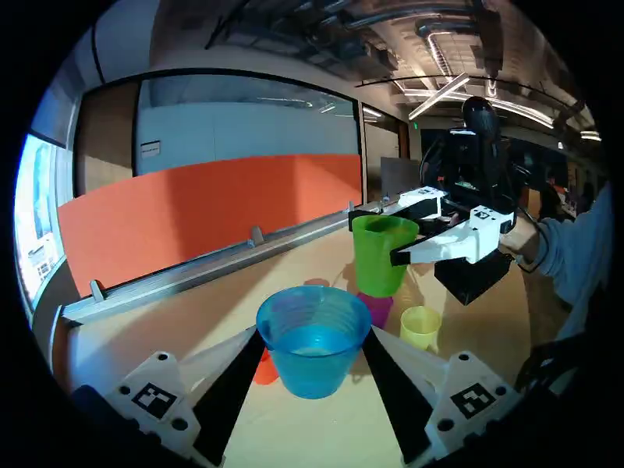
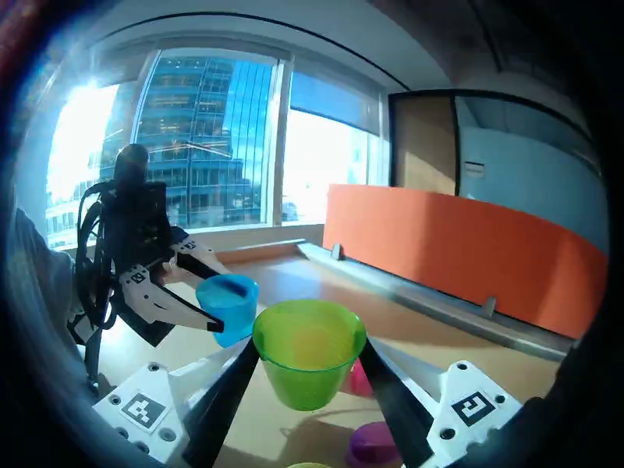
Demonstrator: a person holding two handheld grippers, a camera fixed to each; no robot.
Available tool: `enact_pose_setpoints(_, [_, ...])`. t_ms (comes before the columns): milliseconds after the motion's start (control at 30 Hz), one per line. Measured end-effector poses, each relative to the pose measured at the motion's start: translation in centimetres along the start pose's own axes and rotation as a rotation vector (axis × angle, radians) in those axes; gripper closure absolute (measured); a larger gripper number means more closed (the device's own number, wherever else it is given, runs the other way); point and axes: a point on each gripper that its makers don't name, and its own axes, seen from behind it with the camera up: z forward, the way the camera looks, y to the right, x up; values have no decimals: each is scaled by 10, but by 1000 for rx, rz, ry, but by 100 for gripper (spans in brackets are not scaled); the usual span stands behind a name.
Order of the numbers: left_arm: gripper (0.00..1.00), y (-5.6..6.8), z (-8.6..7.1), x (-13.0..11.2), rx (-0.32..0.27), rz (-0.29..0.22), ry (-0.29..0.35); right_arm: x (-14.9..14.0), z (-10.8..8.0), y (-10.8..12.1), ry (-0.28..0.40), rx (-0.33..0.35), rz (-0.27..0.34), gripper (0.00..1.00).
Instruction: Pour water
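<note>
It was an office: a long wooden desk (image 1: 179, 320) ran along an orange divider (image 1: 210, 210), strip lights (image 1: 448, 93) hung under bare ceiling ducts (image 1: 437, 31), and tall windows (image 2: 327, 164) faced a glass tower (image 2: 203, 140).

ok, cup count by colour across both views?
blue cup: 1
green cup: 1
purple cup: 1
yellow cup: 1
orange cup: 1
pink cup: 1, mostly hidden
Total: 6 cups
</note>
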Motion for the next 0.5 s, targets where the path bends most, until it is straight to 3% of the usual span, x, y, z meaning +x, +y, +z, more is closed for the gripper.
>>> enact_pose_setpoints(500, [14,-3,-14,45,13,-17,90,34,-6,4,110,-48,12,8])
